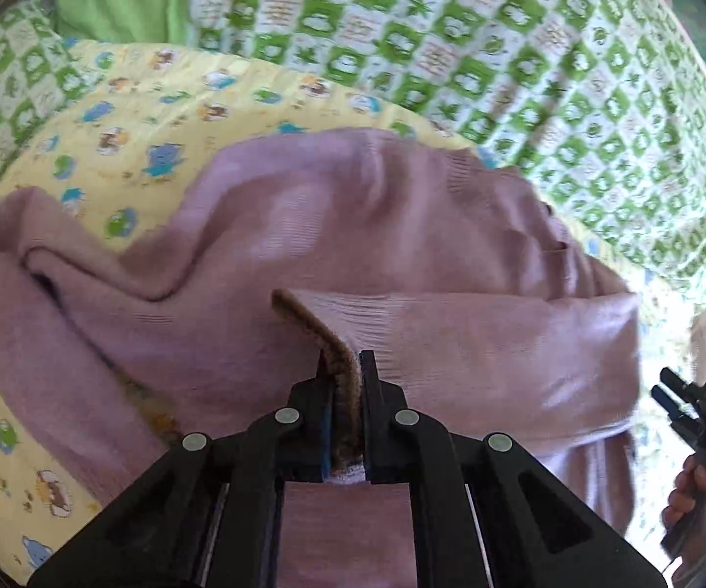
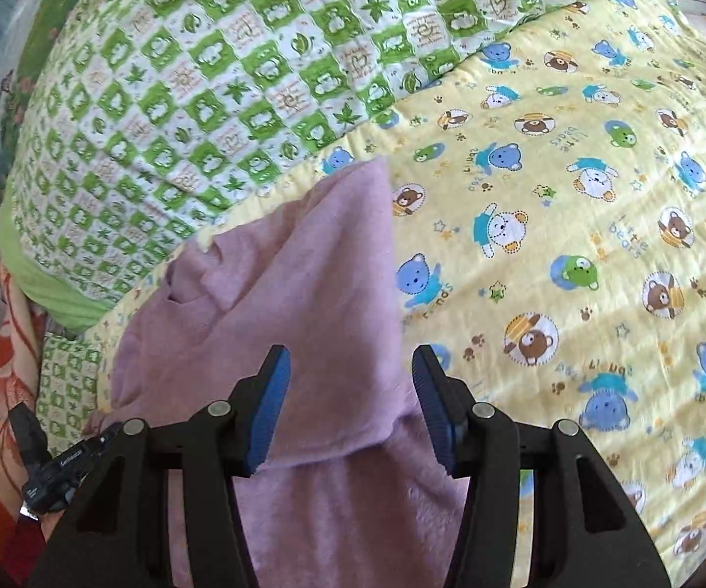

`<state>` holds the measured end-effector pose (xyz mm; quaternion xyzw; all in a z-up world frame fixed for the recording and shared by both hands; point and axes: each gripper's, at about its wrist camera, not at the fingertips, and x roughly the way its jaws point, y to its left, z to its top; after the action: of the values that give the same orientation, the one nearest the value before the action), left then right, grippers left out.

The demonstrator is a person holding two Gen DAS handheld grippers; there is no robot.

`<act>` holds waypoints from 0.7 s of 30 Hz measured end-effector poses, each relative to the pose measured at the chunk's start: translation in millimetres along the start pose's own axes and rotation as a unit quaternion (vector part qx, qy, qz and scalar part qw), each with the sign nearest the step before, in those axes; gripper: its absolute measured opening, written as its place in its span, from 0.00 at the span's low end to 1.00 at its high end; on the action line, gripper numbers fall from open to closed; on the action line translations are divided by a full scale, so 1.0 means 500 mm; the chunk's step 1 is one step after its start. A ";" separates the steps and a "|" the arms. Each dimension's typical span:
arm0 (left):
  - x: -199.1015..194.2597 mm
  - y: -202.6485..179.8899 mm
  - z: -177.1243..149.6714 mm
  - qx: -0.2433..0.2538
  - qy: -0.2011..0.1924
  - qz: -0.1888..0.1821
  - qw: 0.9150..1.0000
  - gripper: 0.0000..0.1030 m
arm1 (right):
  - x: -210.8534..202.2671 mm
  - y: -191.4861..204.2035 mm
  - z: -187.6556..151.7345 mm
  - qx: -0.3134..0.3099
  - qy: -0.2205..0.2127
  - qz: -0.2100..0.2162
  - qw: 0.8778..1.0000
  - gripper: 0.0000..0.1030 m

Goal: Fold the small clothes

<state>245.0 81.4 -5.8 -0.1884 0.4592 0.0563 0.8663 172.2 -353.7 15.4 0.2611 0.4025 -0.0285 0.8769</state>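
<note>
Pink knit garment [image 1: 353, 245], rumpled on yellow bear-print sheet [image 2: 573, 245] beside green checked quilt [image 2: 181, 98]; left claw [image 1: 345, 377] angled downward, clamped on garment's brown-edged hem; right claw [image 2: 350, 406] angled downward, jaws apart above garment's edge, open sheet to its right.

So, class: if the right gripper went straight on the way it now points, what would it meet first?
Most likely the purple garment, which lies between and beyond the right gripper's open jaws; depth is unclear.
</note>
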 end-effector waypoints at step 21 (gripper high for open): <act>0.094 -0.095 -0.025 0.074 0.023 -0.015 0.997 0.06 | 0.106 -0.027 0.177 -0.117 0.029 -0.054 0.991 0.09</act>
<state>275.2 29.1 -37.4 -0.1315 0.4793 0.0050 0.8677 265.4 -399.6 19.0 0.1351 0.4422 -0.0207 0.8864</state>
